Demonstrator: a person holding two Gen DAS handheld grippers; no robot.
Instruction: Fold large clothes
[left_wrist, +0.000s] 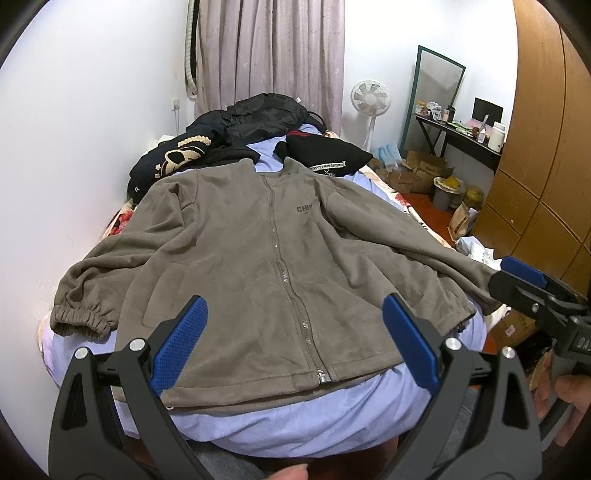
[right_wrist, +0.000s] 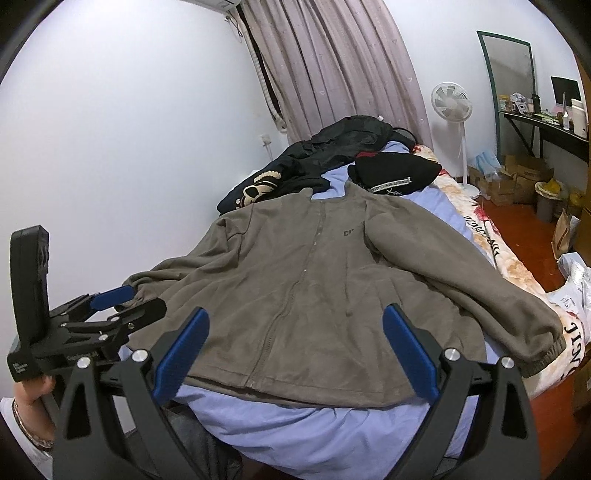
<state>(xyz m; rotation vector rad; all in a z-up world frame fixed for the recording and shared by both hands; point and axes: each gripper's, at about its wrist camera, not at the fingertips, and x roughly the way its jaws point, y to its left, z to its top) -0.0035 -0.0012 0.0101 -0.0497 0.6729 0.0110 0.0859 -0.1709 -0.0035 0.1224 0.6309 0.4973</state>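
Jacket (left_wrist: 258, 258) lies zipped flat on blue sheet (left_wrist: 295, 424); left gripper (left_wrist: 295, 343) and right gripper (right_wrist: 295, 347) both gape wide, empty, over its hem.

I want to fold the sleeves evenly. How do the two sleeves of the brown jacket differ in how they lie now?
The wall-side sleeve spreads away from the body, its cuff on the blue sheet. The room-side sleeve starts over the chest and runs out to the bed's edge. Both lie flat, unfolded, with gathered elastic cuffs.

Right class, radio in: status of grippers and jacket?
Left gripper open, right gripper open, both empty. Brown jacket flat, zipped, unfolded. Dark clothes piled behind collar.
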